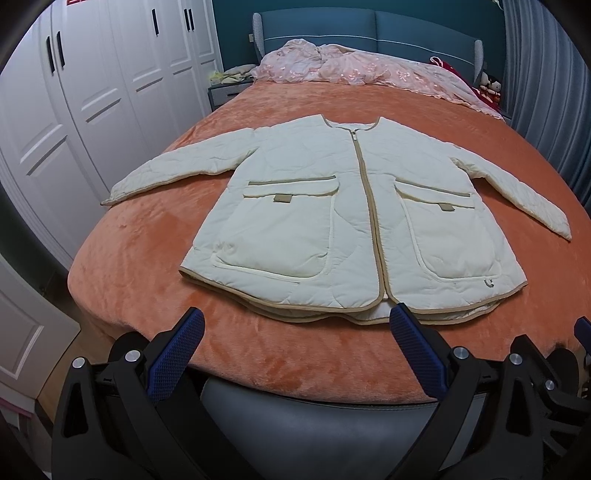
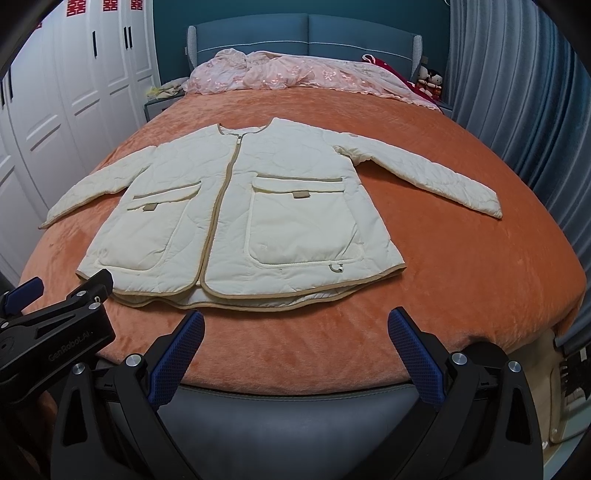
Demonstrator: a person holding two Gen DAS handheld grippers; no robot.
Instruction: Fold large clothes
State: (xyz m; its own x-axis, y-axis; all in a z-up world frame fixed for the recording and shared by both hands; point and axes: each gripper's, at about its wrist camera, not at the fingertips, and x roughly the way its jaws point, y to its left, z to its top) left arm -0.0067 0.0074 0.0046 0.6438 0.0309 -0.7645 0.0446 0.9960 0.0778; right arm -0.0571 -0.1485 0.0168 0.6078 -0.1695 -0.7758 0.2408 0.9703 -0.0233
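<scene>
Bedroom walls in teal frame a blue padded headboard (image 1: 369, 33) at 12 o'clock, and white wardrobe doors (image 1: 92, 92) fill the 9 to 10 o'clock side of the left wrist view, while pleated grey-blue curtains (image 2: 517, 92) hang at 2 o'clock in the right wrist view. We see a bed (image 1: 147, 258) covered by an orange plush blanket, with a crumpled pink embroidered cover (image 1: 332, 70) heaped against the headboard end. On the blanket lies the cream quilted jacket (image 1: 351, 214), front side up, zipped closed along a tan zip, collar toward 12 o'clock and hem toward 6 o'clock near the foot of the bed. Both sleeves spread outward, one toward 9 o'clock and the other toward 3 o'clock, and two large flap pockets with tan tabs sit on either side of the zip. Tan binding edges the hem, which curls up slightly at the centre. Our left hand-held gripper (image 1: 295, 350) hovers at 6 o'clock just short of the hem, its blue-padded fingers spread wide apart and holding nothing. Our right hand-held gripper (image 2: 295, 350) hangs beside it in the same way, fingers parted and empty, apart from the cloth. In the right wrist view the left tool's black body shows at 8 o'clock, over the blanket near the jacket's lower corner. Small dolls (image 2: 430, 83) sit at 1 o'clock by the headboard.
</scene>
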